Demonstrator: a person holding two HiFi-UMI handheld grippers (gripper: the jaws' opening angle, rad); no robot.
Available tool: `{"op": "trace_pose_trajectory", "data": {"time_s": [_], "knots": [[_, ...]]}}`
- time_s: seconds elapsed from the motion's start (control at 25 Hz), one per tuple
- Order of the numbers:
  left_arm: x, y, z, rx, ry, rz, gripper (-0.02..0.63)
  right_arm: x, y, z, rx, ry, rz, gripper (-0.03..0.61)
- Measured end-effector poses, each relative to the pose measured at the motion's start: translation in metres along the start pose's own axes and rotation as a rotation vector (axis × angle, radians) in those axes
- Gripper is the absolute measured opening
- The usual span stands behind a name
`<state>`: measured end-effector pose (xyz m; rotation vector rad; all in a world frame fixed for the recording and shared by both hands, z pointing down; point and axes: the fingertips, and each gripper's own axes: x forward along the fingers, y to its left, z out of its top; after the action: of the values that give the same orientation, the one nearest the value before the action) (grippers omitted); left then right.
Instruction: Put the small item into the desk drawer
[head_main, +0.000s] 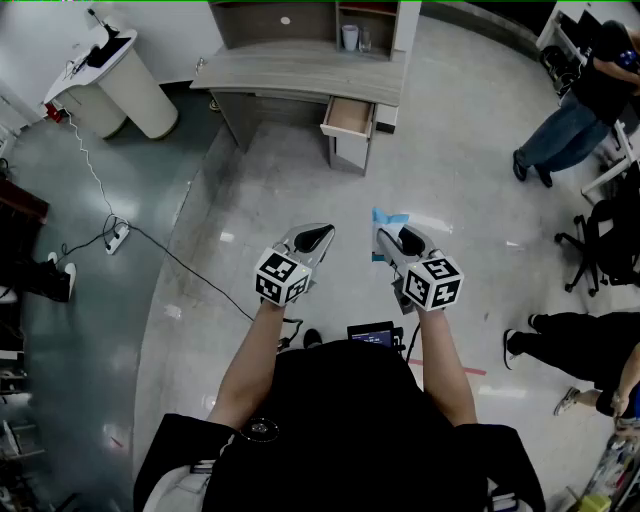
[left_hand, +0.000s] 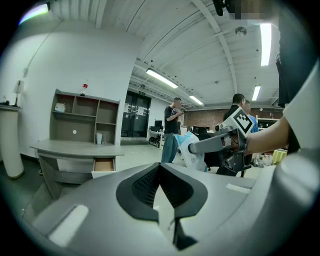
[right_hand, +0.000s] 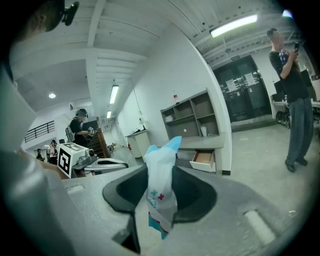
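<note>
My right gripper (head_main: 386, 236) is shut on a small white packet with blue edges (head_main: 389, 220); in the right gripper view the packet (right_hand: 161, 175) stands upright between the pads. My left gripper (head_main: 318, 236) is held beside it at the same height, shut, with nothing in it; its pads meet in the left gripper view (left_hand: 160, 167). The grey desk (head_main: 300, 70) stands some way ahead across the floor. Its drawer (head_main: 348, 117) is pulled out and shows a bare wooden bottom; the drawer also appears in both gripper views (left_hand: 104, 164) (right_hand: 204, 159).
A shelf unit with a white cup (head_main: 350, 37) sits on the desk. A white pedestal (head_main: 120, 80) stands at the left, with a cable and power strip (head_main: 117, 237) on the floor. People (head_main: 580, 100) and an office chair (head_main: 600, 250) are at the right.
</note>
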<state>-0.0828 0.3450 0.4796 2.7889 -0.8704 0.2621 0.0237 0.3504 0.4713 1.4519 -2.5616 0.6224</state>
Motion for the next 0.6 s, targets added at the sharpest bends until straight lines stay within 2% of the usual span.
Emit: {"op": "trace_pose_trajectory", "data": {"time_s": [0.4, 0.6], "knots": [[-0.0013, -0.0081, 0.0032, -0.006, -0.010, -0.025, 0.000, -0.0051, 0.0020, 0.0021, 0.003, -0.016, 0.005, 0.153], [-0.0013, -0.0069, 0.0036, -0.006, -0.003, -0.022, 0.000, -0.0059, -0.0007, 0.0060, 0.037, -0.030, 0.009, 0.153]]}}
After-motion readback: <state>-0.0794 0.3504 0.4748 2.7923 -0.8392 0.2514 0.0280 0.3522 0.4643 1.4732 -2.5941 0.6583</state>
